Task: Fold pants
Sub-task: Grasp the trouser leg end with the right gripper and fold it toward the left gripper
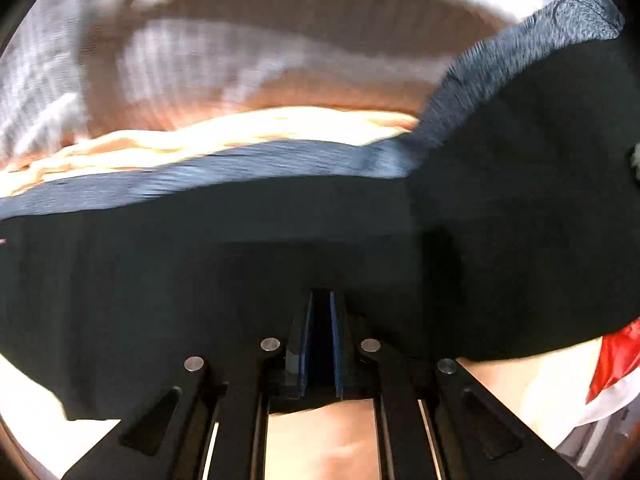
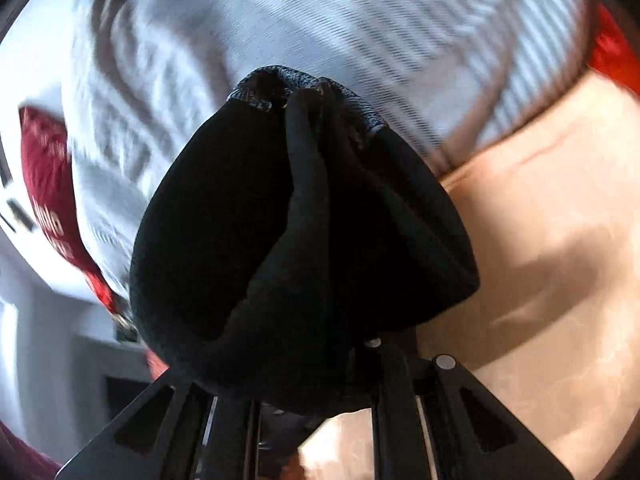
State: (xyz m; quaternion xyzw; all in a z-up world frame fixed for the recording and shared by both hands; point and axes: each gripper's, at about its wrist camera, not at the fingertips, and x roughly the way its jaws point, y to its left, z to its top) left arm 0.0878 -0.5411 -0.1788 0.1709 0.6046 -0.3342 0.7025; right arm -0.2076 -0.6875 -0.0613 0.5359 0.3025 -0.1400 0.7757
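Note:
The black pants (image 1: 240, 264) fill the lower half of the left wrist view, with a grey ribbed waistband (image 1: 520, 60) running to the upper right. My left gripper (image 1: 320, 304) is shut on the pants' edge, its blue pads (image 1: 306, 340) close together around the cloth. In the right wrist view the pants (image 2: 224, 240) hang bunched over my right gripper (image 2: 320, 360), whose fingertips are hidden under the cloth. A grey ribbed band (image 2: 360, 108) shows at the top of the bunch.
A peach sheet (image 2: 540, 260) covers the surface below. A white striped cover (image 2: 320, 20) lies beyond, also in the left wrist view (image 1: 180, 60). Red cloth (image 2: 44, 184) sits at the left, and a red item (image 1: 616, 356) at the right edge.

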